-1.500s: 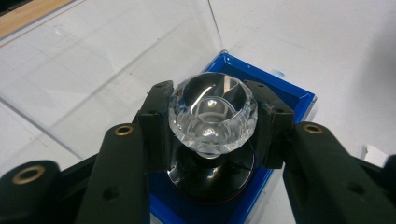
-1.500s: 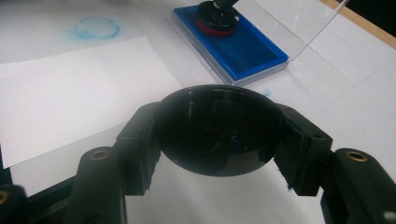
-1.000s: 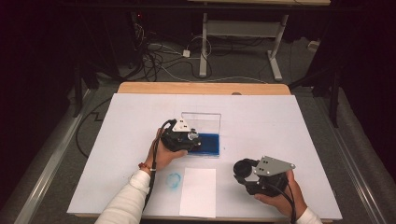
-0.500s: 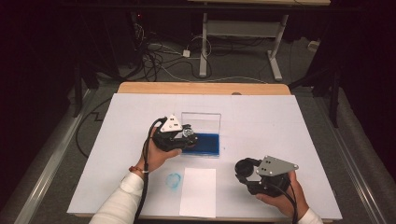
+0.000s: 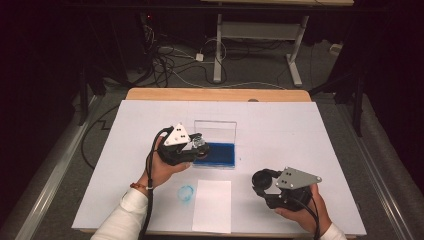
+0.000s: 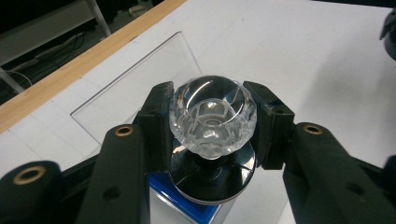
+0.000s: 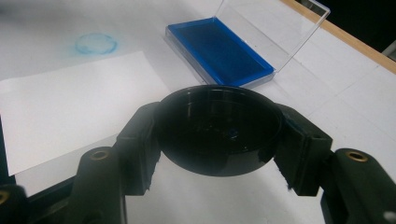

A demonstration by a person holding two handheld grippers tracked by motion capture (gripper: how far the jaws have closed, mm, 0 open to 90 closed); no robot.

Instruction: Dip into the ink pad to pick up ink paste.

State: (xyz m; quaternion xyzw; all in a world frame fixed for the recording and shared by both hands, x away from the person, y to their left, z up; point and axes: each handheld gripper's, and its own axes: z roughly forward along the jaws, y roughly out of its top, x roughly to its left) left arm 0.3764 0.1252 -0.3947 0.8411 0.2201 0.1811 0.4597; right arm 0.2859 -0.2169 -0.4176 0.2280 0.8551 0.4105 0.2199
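A: From the high view?
B: The left gripper (image 5: pixel 197 145) hangs over the blue ink pad (image 5: pixel 216 154) in its open clear case; the right gripper (image 5: pixel 261 181) sits near the white paper (image 5: pixel 212 205).

A: Left gripper view?
B: Jaws pinch the stamp's faceted clear knob (image 6: pixel 213 114) — its black base above the pad.

A: Right gripper view?
B: Jaws clamp a black round cap (image 7: pixel 218 128) — above the table.
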